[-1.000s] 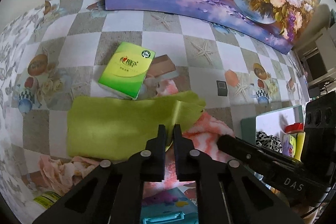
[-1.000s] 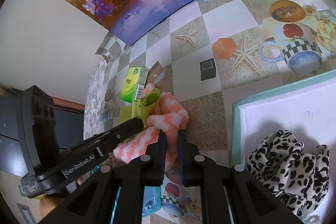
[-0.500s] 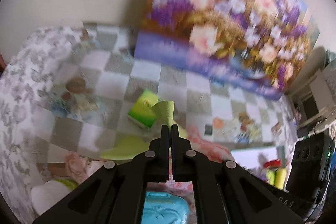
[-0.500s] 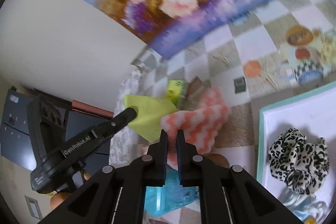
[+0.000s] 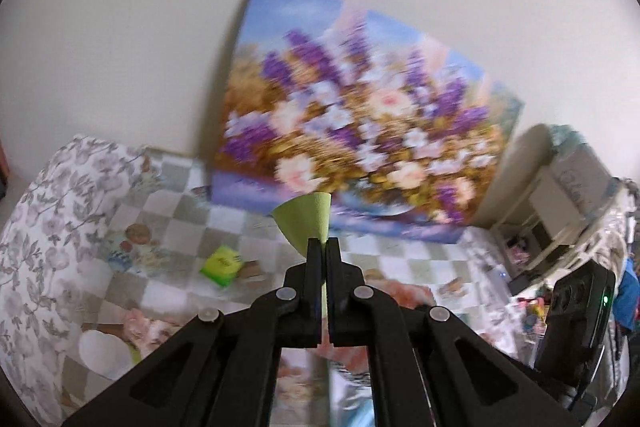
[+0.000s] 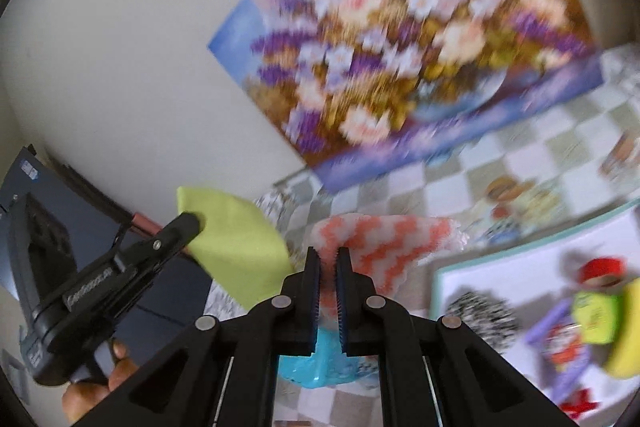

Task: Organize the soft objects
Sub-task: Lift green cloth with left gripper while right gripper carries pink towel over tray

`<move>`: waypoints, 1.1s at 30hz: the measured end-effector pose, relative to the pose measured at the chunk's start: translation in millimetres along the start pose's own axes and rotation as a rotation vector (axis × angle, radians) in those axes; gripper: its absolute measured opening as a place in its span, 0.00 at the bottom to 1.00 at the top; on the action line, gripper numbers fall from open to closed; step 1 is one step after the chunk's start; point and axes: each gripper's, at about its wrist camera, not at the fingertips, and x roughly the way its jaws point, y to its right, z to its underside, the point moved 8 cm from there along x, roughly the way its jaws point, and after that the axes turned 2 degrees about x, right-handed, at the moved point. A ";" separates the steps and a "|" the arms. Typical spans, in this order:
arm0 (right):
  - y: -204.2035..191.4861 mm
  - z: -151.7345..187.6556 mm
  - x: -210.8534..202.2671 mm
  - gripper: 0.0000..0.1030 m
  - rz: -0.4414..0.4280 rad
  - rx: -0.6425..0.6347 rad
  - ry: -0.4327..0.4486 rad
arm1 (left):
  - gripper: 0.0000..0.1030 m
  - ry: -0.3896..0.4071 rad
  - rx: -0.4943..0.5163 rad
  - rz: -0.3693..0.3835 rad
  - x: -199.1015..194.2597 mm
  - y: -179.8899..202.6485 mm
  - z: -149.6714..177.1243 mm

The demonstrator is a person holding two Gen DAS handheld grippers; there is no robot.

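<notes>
Left gripper (image 5: pixel 324 247): jaws clamped on thin lime-green cloth (image 5: pixel 306 221), held up off the checkered tablecloth (image 5: pixel 188 215)
Right gripper (image 6: pixel 328 259): jaws nearly closed, pinching fuzzy orange-and-white zigzag cloth (image 6: pixel 384 243), also lifted
Cloths: side by side in air, green one left
White tray with teal rim (image 6: pixel 520 267): right, holds leopard-print scrunchie (image 6: pixel 480 315)
Green tissue pack (image 5: pixel 221 265): on table

Two cloths: green cloth (image 6: pixel 236 247), orange-striped cloth (image 6: pixel 384 243); one painting (image 5: pixel 352 143).
</notes>
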 end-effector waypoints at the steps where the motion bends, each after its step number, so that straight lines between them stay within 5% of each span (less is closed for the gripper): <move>1: 2.3 -6.1 -10.9 0.07 0.014 -0.005 0.020 | 0.01 0.010 0.004 0.017 -3.9 9.4 0.2; 7: 35.7 -37.3 -72.1 0.07 0.142 -0.005 0.126 | 0.01 0.029 0.021 0.130 -8.2 67.7 14.4; 15: 107.2 -52.8 -122.9 0.07 0.336 0.063 0.190 | 0.01 -0.103 0.054 0.220 36.7 120.4 69.6; 24: 189.2 -38.0 -106.0 0.07 0.460 0.183 0.083 | 0.01 -0.286 0.084 0.158 99.6 123.7 127.4; 33: 220.2 -11.3 -68.1 0.07 0.542 0.192 -0.046 | 0.01 -0.402 0.072 0.082 134.6 106.0 160.1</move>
